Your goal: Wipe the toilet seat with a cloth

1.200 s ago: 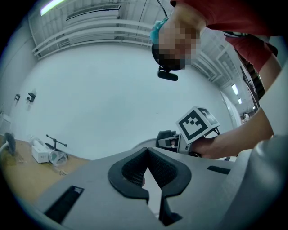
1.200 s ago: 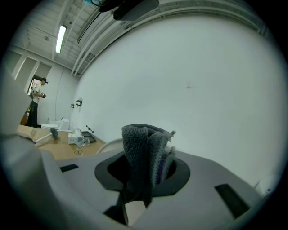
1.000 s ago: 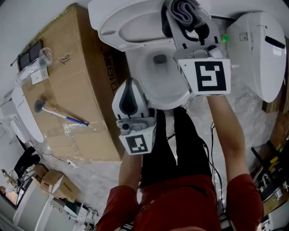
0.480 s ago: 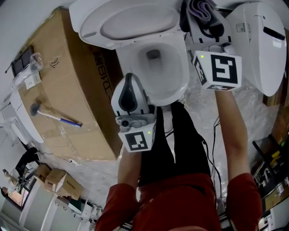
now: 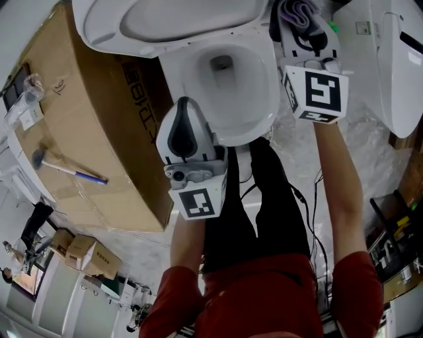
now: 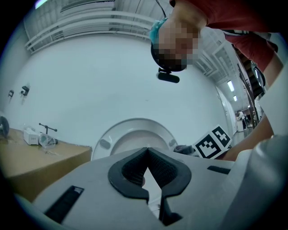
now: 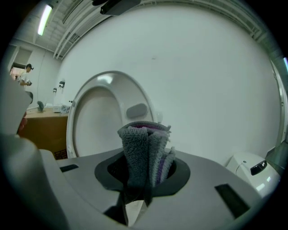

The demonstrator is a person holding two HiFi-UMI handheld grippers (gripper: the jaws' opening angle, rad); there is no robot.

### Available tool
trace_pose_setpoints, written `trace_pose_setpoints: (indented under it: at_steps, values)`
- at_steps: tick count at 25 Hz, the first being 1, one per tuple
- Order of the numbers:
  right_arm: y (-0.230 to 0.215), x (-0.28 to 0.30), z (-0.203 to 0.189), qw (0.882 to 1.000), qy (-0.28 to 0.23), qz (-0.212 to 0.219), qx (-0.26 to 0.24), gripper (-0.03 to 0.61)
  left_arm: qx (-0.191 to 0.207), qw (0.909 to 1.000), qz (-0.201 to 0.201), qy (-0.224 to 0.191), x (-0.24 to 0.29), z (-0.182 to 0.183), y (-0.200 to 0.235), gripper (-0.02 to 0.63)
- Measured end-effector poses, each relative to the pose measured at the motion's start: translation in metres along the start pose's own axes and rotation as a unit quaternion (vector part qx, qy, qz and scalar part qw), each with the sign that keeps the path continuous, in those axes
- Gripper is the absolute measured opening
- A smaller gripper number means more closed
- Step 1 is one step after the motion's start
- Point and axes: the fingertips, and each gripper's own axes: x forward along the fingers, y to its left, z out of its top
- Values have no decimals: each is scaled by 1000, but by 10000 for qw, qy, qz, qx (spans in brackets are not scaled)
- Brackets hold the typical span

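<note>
The white toilet [image 5: 264,99] stands open, its seat and lid [image 5: 165,20] tipped up at the back. My right gripper [image 5: 299,23] is shut on a folded grey and purple cloth [image 5: 297,9], held beside the bowl's right rear rim. In the right gripper view the cloth [image 7: 141,143] sticks up from the right gripper [image 7: 143,177], with the raised seat [image 7: 96,121] behind it. My left gripper [image 5: 184,109] hovers at the bowl's front left edge. Its jaws [image 6: 146,155] are shut with nothing in them, and they point at the raised seat [image 6: 135,134].
A large cardboard box [image 5: 99,132] stands left of the toilet, with a blue-handled tool [image 5: 66,168] on top. Another white toilet part [image 5: 396,66] sits at the right on plastic sheeting. The person's black-trousered legs [image 5: 258,218] stand right at the bowl's front.
My right gripper has carried the cloth rightward, from over the bowl's back rim to beside its right edge. The left gripper stays by the front rim, still shut.
</note>
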Motion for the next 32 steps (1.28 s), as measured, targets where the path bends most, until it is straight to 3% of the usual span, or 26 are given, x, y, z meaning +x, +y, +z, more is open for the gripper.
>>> trace_pose_setpoints:
  at_steps: [11, 18, 27, 32]
  values:
    - [33, 17, -108, 9975, 676, 133, 153, 95, -20, 9991, 97, 415, -16, -63, 13, 14]
    - [45, 15, -120, 9996, 269, -67, -57, 95, -138, 9982, 289, 499, -19, -89, 29, 14]
    - [63, 42, -179, 9956, 918, 142, -137, 95, -197, 9975, 363, 579, -19, -107, 38, 14]
    - [67, 45, -186, 9938, 1091, 212, -94, 95, -226, 9971, 411, 598, -20, -105, 43, 14]
